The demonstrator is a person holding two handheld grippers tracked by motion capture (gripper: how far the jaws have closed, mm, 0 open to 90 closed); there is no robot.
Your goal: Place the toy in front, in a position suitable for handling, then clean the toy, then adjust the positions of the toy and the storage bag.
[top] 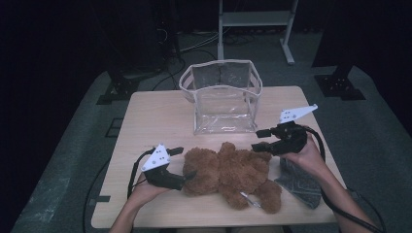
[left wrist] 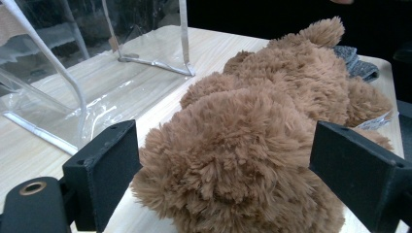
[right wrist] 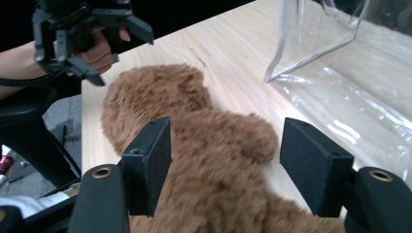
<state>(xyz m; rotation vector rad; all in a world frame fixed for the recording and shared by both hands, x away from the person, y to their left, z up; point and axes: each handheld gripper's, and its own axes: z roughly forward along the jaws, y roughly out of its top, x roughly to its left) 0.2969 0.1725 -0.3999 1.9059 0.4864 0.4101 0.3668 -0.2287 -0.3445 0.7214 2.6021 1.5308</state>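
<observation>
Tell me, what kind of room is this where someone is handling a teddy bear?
Probably a lab or recording studio rather than a home. A small wooden table stands alone against black surroundings, cables trail over the floor by a metal stand, and the teddy bear lies between two hand-held grippers.

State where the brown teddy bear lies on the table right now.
In the high view the teddy bear lies near the table's front edge, between the left gripper and right gripper, in front of the clear bag.

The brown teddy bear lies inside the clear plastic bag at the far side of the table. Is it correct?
Not quite. The brown teddy bear lies on the table, in front of the clear plastic bag, outside it, as the high view shows.
</observation>
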